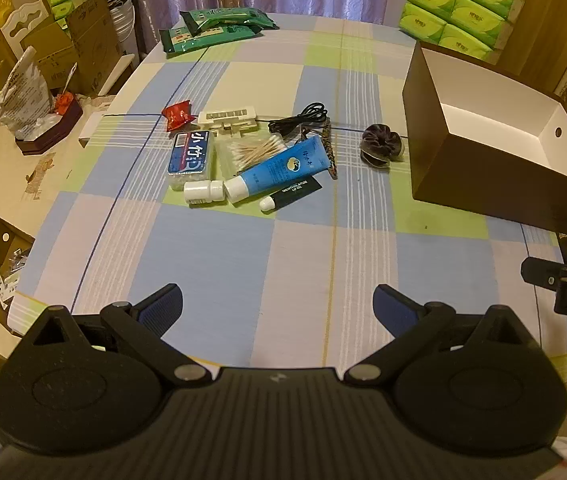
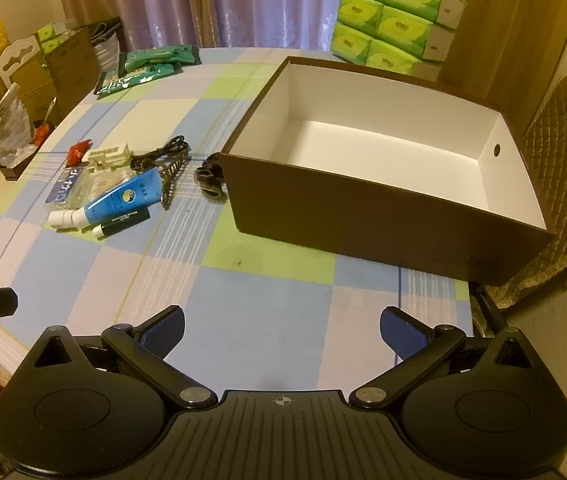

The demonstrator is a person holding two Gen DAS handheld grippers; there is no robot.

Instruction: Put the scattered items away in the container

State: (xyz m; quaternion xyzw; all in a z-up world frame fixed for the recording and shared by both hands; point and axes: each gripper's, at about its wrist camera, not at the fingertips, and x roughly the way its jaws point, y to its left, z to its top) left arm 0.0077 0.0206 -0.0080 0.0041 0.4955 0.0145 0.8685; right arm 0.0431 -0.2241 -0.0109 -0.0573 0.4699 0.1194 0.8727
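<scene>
While both tools hover low over the near edge, the counter (image 1: 243,248), covered in a blue, green and cream checked cloth, stretches ahead of them. Ahead and right of the left tool (image 1: 277,306), and straight ahead of the right tool (image 2: 281,328), stands the brown box (image 2: 363,208) with a white inside, nothing in it. Each tool has its blue-padded fingers spread wide with nothing between them.

Well ahead of the left tool, and ahead-left of the right one, the scattered items lie in a loose cluster on the cloth, all outside the box. A blue tube (image 1: 279,168) with a white cap lies slanted, touching a bag of cotton swabs (image 1: 251,152). Left of that sits a clear box with a blue label (image 1: 191,158), and behind it a cream plastic piece (image 1: 229,118). A black cable (image 1: 299,118) is coiled farther back. A dark scrunchie (image 1: 381,144) rests just beside the box's left wall. Nearest the tools lie a small white bottle (image 1: 203,192) and a black lip-gel tube (image 1: 291,196). A red wrapper (image 1: 177,114) sits at the cluster's far left.
</scene>
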